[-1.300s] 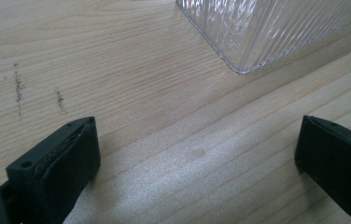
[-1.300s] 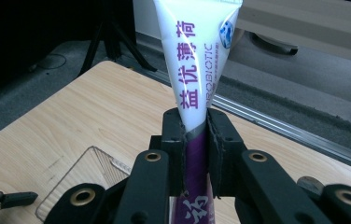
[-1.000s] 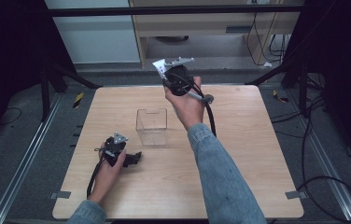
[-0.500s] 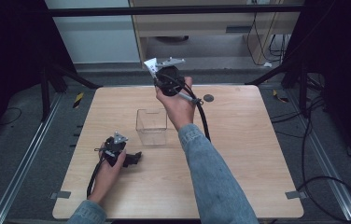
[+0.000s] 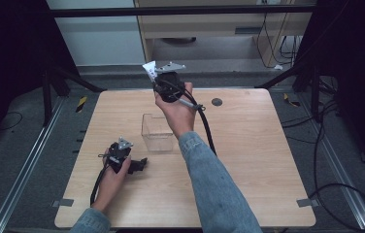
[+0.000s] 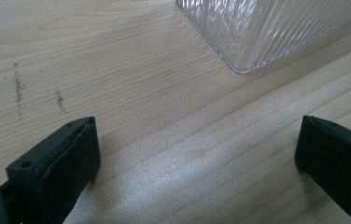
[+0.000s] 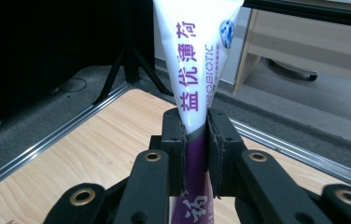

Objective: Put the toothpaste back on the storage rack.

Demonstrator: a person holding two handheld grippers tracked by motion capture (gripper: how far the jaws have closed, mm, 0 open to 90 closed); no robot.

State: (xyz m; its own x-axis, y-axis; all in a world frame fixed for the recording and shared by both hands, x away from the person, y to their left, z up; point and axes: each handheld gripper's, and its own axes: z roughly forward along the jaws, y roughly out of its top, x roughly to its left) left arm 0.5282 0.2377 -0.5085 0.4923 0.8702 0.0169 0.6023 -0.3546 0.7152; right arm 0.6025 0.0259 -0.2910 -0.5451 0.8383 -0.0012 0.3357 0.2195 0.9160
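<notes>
Change since earlier picture: right gripper [image 5: 157,72] had carried the tube leftward along the far edge of the table [image 5: 248,160]; left hand [image 5: 114,170] had not shifted; the container sat where it was
Right gripper: I saw it raised above the far part of the table, beyond the container; jaws clamped together on the tube [image 7: 197,60]
Tube: white toothpaste-type tube with purple lettering and a purple lower part; pinched between the pads in the right gripper view, its flat white end sticking out past the jaws, clear of the table
Left gripper [image 6: 197,154]: resting low on the wood near my side; jaws stood wide apart with bare wood between them
Container [image 5: 157,132]: clear ribbed plastic box, upright near the table's middle; its corner lay just ahead of the left jaws, not touching them
</notes>
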